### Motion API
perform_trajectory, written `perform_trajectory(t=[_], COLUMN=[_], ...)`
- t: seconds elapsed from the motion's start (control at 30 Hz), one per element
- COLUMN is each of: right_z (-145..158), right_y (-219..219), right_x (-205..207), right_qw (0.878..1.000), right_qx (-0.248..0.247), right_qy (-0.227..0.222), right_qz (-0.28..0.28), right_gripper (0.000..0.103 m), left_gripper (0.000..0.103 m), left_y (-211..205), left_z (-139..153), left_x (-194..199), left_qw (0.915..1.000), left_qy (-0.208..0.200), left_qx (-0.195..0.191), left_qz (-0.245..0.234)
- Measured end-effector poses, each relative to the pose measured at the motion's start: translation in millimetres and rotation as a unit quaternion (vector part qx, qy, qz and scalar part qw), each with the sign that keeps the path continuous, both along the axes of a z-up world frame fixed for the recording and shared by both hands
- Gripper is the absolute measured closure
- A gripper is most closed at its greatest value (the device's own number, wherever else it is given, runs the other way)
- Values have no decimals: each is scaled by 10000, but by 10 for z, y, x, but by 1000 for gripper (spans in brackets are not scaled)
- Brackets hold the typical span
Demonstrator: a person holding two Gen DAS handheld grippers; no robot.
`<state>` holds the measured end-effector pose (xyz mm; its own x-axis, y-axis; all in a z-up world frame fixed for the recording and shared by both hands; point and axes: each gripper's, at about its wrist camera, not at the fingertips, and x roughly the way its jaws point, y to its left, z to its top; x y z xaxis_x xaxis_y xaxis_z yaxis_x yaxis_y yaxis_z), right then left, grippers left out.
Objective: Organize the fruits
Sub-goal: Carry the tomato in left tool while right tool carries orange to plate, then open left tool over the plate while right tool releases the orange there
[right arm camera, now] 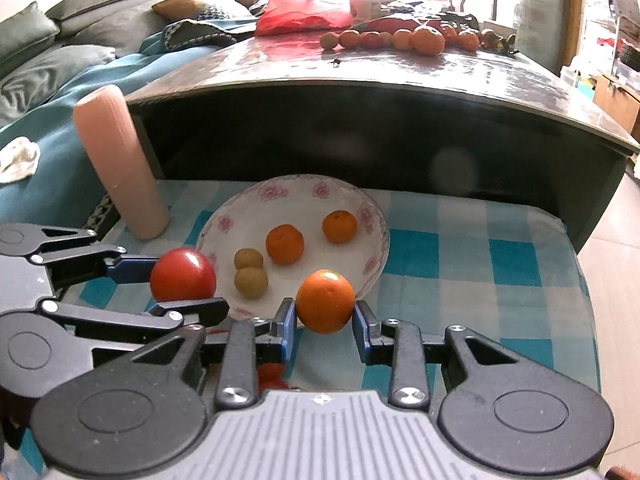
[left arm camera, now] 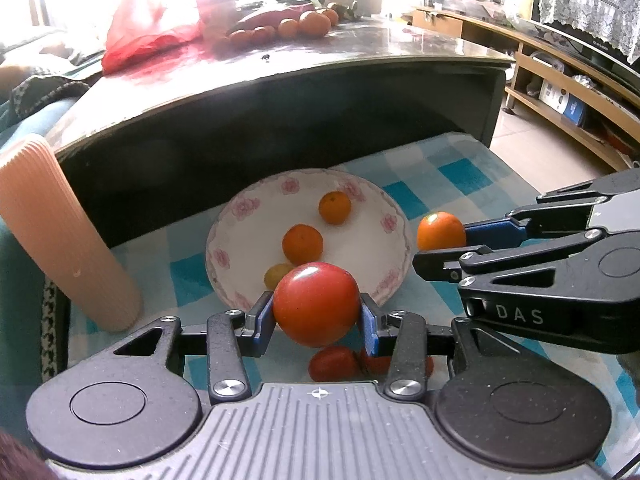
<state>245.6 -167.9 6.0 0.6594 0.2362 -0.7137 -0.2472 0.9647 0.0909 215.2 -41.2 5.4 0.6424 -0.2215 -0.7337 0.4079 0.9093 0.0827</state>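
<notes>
The left hand-held gripper [left arm camera: 317,322] clamps a red tomato [left arm camera: 316,304] low in the centre of its view, just in front of the flowered plate [left arm camera: 240,216]. The right hand-held gripper [right arm camera: 325,322] grips an orange [right arm camera: 325,301] at the plate's near rim. Two oranges and two small yellowish fruits [right arm camera: 250,274] lie on the plate, on the checked cloth [right arm camera: 480,248]

Below my tools a blue-and-white checked cloth [right arm camera: 460,248] covers the low surface — on it sit a flowered plate [right arm camera: 372,216], a ribbed pink cylinder [right arm camera: 120,168] leaning at the left edge, and red tomatoes [left arm camera: 332,364] lying just before the plate.
</notes>
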Motion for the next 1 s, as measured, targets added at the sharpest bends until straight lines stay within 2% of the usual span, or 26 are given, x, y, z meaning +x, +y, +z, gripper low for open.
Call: perform_trajectory(t=[1.0], right_z=[-175], right_y=[151], right_x=[471], right_qw=[9996], right_qx=[-110], right_qy=[28], right_qz=[240], right_gripper=[56], left_gripper=[53], left_y=[95], left_z=[-270], left_x=[469], left_qw=[9988], left_qy=[203], left_qx=[78], left_qz=[445])
